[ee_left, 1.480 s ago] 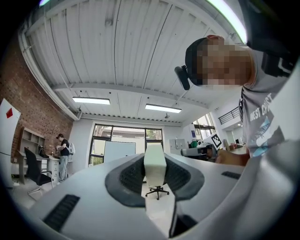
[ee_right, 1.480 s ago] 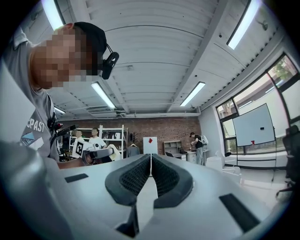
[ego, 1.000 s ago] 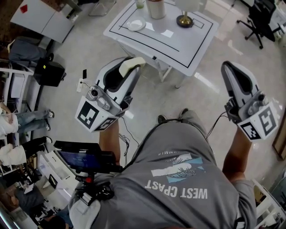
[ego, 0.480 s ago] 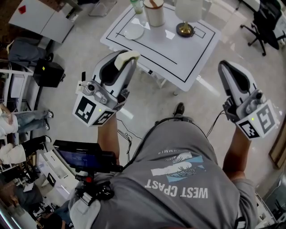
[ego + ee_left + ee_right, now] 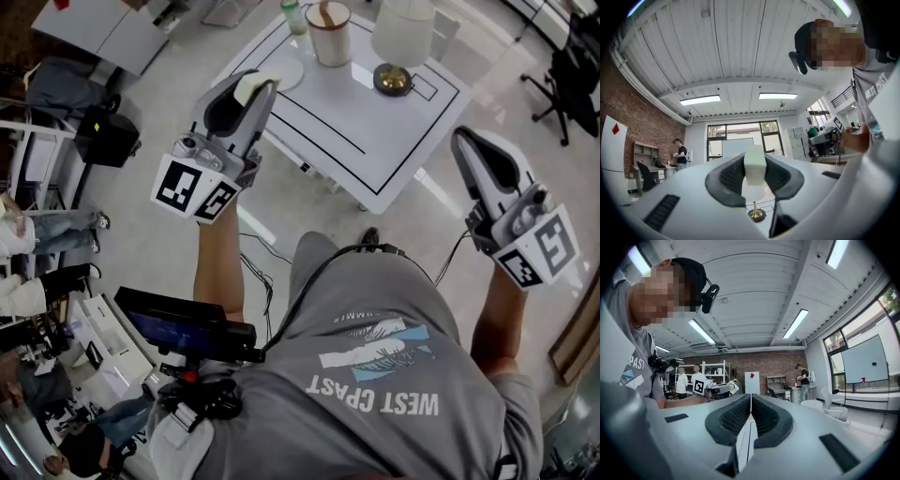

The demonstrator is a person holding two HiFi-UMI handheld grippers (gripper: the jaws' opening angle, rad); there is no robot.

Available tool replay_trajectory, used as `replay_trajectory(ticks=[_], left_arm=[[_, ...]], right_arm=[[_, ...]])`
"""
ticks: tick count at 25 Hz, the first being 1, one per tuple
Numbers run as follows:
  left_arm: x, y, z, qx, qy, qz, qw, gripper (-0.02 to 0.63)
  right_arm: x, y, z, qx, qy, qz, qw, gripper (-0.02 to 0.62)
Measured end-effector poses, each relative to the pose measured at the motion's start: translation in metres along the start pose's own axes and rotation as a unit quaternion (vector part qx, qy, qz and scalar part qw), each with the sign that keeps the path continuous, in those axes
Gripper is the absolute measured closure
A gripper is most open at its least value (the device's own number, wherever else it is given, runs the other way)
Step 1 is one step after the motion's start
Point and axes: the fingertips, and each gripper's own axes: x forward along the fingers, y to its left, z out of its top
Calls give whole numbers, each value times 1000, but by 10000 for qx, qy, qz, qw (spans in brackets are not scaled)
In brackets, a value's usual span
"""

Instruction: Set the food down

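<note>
My left gripper (image 5: 246, 90) is shut on a pale cream block of food (image 5: 253, 85), held in the air over the near left edge of the white table (image 5: 375, 141). In the left gripper view the block (image 5: 754, 164) stands upright between the two dark pads. A small white plate (image 5: 282, 70) lies on the table just beyond the block. My right gripper (image 5: 472, 150) hangs off the table's right corner, jaws pressed together with nothing between them (image 5: 751, 404).
The table carries a tan cup (image 5: 329, 19), a green bottle (image 5: 294, 13) and a white-shaded lamp (image 5: 404, 31) on a brass base (image 5: 393, 79). An office chair (image 5: 572, 70) stands at the far right. Bags and shelves line the left; people stand in the background.
The table has come closer. My left gripper has moved forward with the food, from above the floor to the table's near left edge beside the plate. The right gripper stays shut.
</note>
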Motion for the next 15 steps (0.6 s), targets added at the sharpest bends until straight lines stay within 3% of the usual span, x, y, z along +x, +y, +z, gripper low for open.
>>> replay_trajectory(ticks=[6,15], left_arm=[[25,37,-30,98,389,217,9990,502],[60,84,-103,183,1048,251,9940,502]], right_arm=[[7,-18,-9,115,89,62,9999,588],[18,-41,-24,293,168,-210,9992,588]])
